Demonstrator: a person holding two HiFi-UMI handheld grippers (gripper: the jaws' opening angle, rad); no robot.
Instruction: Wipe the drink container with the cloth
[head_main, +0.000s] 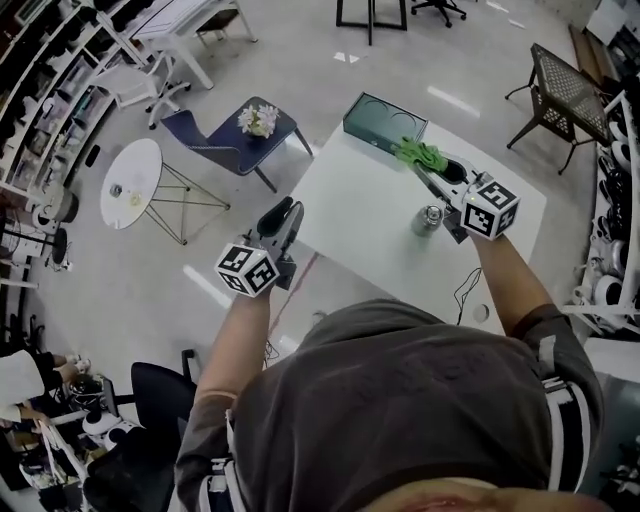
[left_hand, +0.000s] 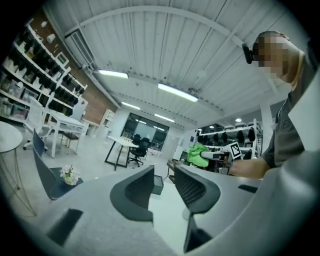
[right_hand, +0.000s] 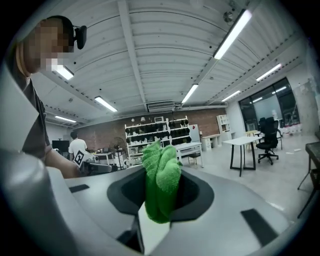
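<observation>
The right gripper is clenched on the green cloth, raised over the far part of the white table. The left gripper, jaws slightly apart and empty, hangs at the table's left edge. The drink container stands upright on the table near the right gripper. Wiping seems not yet begun, and the next move probably calls for lowering the cloth onto it.

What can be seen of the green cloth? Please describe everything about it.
The green cloth is bright, fuzzy like microfibre, and bunched into soft folds. The right gripper has its fingers shut on it, so its crumpled end sticks out past them. It is held in the air above the far part of the white table.
</observation>
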